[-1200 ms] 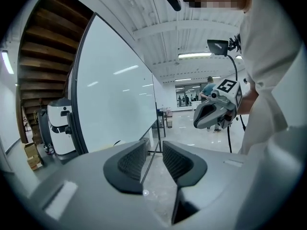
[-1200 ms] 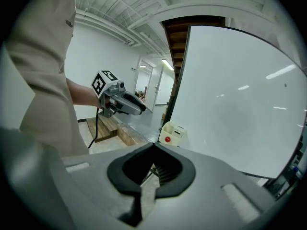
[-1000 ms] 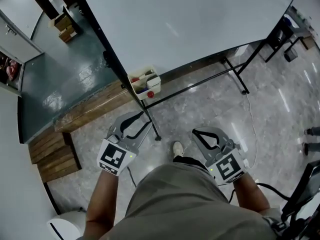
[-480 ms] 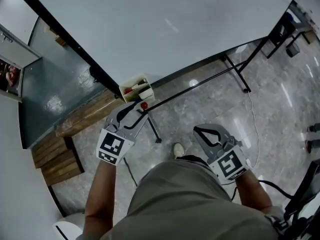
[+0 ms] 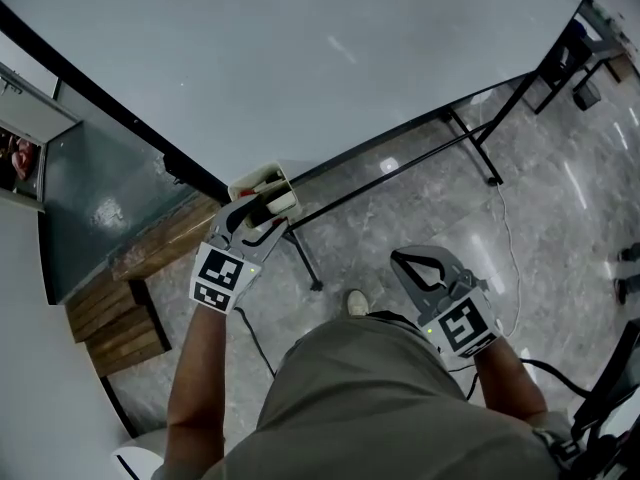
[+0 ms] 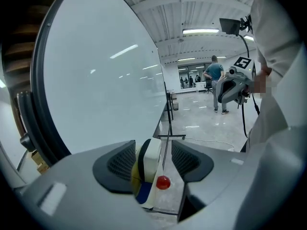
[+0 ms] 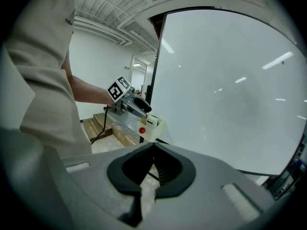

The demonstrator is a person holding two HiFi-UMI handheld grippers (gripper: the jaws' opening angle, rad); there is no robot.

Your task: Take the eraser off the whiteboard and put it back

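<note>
The whiteboard (image 5: 330, 58) fills the top of the head view. A cream holder (image 5: 255, 176) hangs at its lower left corner. In the left gripper view a white eraser (image 6: 149, 158) with a dark edge stands upright in that holder, beside a red-capped marker (image 6: 163, 182). My left gripper (image 5: 262, 208) reaches over the holder; its jaws have just been opening and straddle the eraser without pressing on it. My right gripper (image 5: 415, 263) hangs over the floor to the right, shut and empty. The right gripper view shows the left gripper (image 7: 130, 102) at the holder (image 7: 154, 126).
Black stand legs (image 5: 470, 148) run under the board. Wooden steps (image 5: 120, 318) lie at the left, and a white cable (image 5: 505, 258) trails on the grey floor. My shoe (image 5: 355, 301) is below the holder. A person (image 6: 214, 78) stands far off in the hall.
My left gripper has moved up to the holder at the board's corner, and its jaws have spread wider, now around the eraser. The right gripper has shifted slightly and stays shut.
</note>
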